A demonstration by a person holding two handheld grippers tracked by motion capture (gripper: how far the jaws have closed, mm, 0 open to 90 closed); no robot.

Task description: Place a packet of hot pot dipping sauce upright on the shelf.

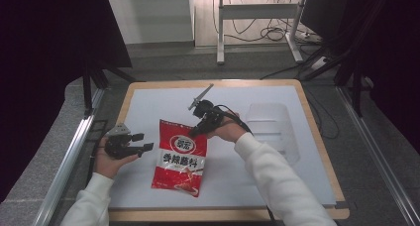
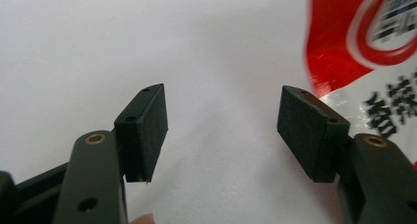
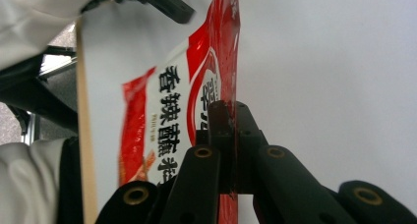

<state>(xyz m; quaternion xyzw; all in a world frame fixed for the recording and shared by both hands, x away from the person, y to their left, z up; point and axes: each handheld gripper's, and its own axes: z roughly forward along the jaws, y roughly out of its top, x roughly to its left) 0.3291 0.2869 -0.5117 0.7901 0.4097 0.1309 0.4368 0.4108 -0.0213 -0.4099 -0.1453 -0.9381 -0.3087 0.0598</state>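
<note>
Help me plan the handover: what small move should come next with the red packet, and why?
Probably lift a little higher with the right claw: it is shut on the red packet at the top edge, while the left claw stands open beside it, and the packet's lower end seems to rest on the white table.

1. High view: fixed above the near edge of the counter (image 1: 148,99), facing forward and down, far enough to take in its whole top.
2. Left gripper view: close behind the left tool (image 2: 221,130), facing the counter surface.
3. Right gripper view: close, rolled sideways.
4. All three share the red bag (image 1: 181,156).
</note>
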